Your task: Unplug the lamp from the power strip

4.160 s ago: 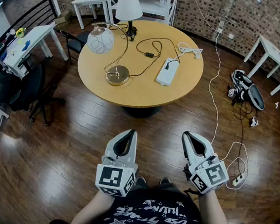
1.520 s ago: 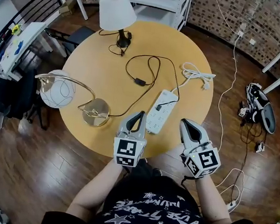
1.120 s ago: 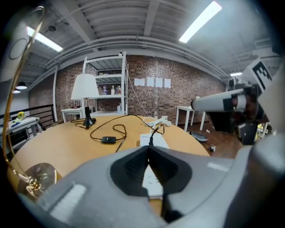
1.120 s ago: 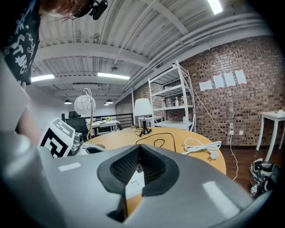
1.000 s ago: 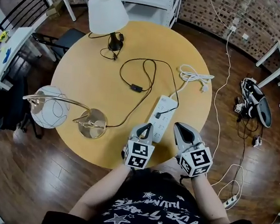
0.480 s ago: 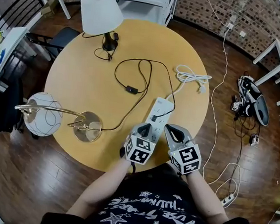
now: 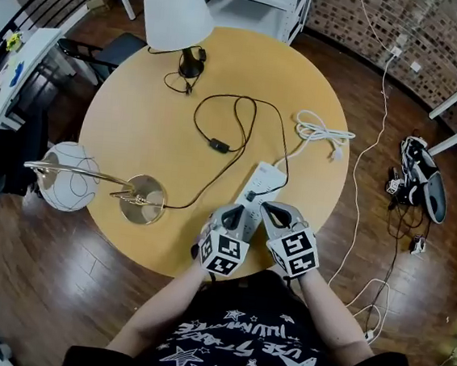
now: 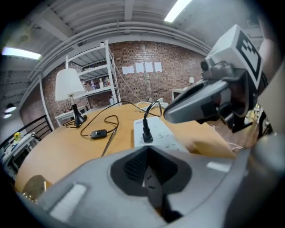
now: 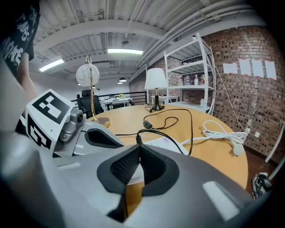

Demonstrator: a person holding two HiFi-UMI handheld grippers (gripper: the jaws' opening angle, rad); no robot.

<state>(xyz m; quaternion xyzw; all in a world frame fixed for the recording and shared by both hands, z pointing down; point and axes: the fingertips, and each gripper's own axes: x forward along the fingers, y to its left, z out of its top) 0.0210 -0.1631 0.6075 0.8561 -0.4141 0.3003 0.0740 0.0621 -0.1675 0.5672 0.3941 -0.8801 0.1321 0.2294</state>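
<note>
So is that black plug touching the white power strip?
Touching. The left gripper view shows the black plug standing seated in a socket of the power strip.

Round table (image 7: 137, 128) holds shade lamp (image 7: 175, 14), gold lamp (image 7: 145, 199), power strip (image 7: 263, 182), white cord (image 7: 321, 131).

the room is bright from long ceiling lights (image 9: 124, 51). the gripper views bend at the edges, and close parts look blurry.
</note>
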